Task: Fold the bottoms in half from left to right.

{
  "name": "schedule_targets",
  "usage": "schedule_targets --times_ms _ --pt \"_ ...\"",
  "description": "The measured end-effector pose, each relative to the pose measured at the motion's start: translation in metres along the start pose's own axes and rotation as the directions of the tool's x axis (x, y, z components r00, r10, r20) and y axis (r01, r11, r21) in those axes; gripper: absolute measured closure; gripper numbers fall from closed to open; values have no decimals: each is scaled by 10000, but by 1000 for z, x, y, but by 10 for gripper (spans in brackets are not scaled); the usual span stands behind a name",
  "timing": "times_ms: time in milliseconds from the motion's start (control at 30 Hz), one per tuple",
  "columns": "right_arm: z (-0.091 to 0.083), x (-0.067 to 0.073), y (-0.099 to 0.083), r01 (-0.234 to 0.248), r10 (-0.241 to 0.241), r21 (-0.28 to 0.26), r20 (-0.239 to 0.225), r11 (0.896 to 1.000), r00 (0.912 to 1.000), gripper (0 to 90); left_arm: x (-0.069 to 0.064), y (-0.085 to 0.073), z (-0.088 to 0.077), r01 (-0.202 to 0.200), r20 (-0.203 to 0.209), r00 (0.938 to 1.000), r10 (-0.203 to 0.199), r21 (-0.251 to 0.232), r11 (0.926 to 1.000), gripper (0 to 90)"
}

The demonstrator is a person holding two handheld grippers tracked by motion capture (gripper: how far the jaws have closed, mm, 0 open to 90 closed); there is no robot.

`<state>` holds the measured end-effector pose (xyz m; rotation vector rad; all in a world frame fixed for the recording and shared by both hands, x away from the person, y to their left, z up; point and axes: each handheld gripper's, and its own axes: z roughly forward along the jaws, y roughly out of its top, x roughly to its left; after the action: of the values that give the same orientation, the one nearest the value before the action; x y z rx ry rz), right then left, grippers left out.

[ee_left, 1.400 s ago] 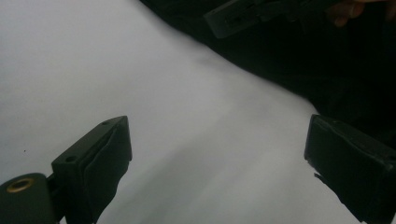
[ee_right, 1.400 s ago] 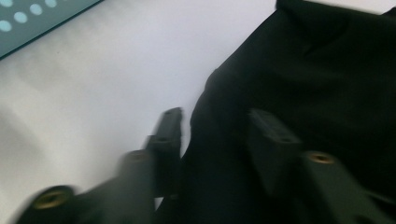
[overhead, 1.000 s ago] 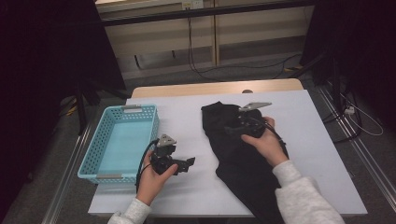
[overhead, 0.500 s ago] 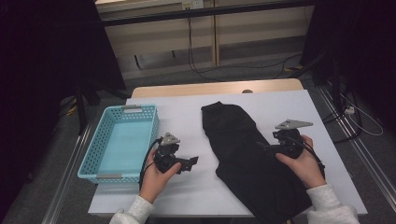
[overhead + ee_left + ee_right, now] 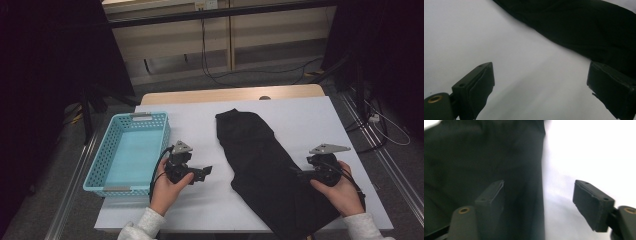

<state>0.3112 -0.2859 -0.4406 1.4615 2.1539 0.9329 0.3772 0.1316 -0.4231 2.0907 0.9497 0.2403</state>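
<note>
Black cloth point(image 5: 265, 165) lies flat on white table point(image 5: 310, 120), right of blue basket point(image 5: 131, 150). Soft, floppy, light. I grab edge. My right gripper point(image 5: 300, 175) just closing a little, nothing pinched; left gripper point(image 5: 206, 171) wide apart, empty.

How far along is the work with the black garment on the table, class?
Done: the black garment lies spread out long on the white table. In hand: the right gripper sits at its right edge, jaws open with the edge between them and not yet gripped; the left gripper waits open beside it. Left: no fold shows, and the blue basket holds nothing.
</note>
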Motion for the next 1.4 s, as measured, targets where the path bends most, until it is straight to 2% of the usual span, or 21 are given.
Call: schedule_targets --times_ms 67,133,200,233,300,400,500,600,700,833,1000,1133,1233,1333,1400 --pt "-2 1 -4 -95 96 119 -81 9999 9999 300 0 0 0 -47 0 10000 47 2 10000 76" --pt "-5 0 -8 -33 33 323 -13 9995 10000 389 -1 1 0 -103 14 9999 103 25 9999 76" --pt "-6 -2 -11 -141 135 542 103 9984 9999 391 0 1 0 -101 -7 9999 101 -27 9999 76" --pt "-7 -4 -13 -262 261 592 27 9979 9997 421 0 1 0 -87 1 10000 87 -25 10000 75" --pt "-7 -3 -17 -304 306 518 -42 9982 9995 473 1 1 0 -2 -43 10000 2 -101 9999 76" --pt "-8 -1 -18 -192 200 537 -128 9984 9997 594 1 1 1 -78 -28 10000 79 35 10000 75" --pt "-8 1 -19 -490 490 478 19 9977 9988 694 0 0 2 -56 -68 10000 56 33 10000 76" --pt "-8 0 -21 -783 793 378 -255 9962 9965 791 0 0 2 -39 -60 10000 39 4 10000 75" --pt "-7 2 -21 -815 827 323 -359 9961 9959 879 -1 0 2 -82 -83 9999 82 9 10000 75" --pt "-7 4 -21 -705 718 345 -379 9969 9967 897 -1 0 2 -52 -41 10000 53 54 10000 76" --pt "-8 -2 -19 -692 710 358 -511 9970 9962 900 -2 2 2 -85 -12 10000 85 -35 10000 76" --pt "-10 -11 -18 -728 742 424 -323 9964 9967 900 -1 2 2 -99 -48 9999 99 -25 9999 76" --pt "-14 -20 -18 -779 782 245 -103 9967 9969 900 -2 2 2 -245 -98 9997 245 16 9997 76" --pt "-13 -29 -16 -697 694 117 265 9975 9972 900 -4 2 2 -188 -42 9998 188 5 9998 76" --pt "-11 -35 -14 -867 865 44 297 9962 9958 900 -4 3 2 -193 -58 9998 193 10 9998 76"
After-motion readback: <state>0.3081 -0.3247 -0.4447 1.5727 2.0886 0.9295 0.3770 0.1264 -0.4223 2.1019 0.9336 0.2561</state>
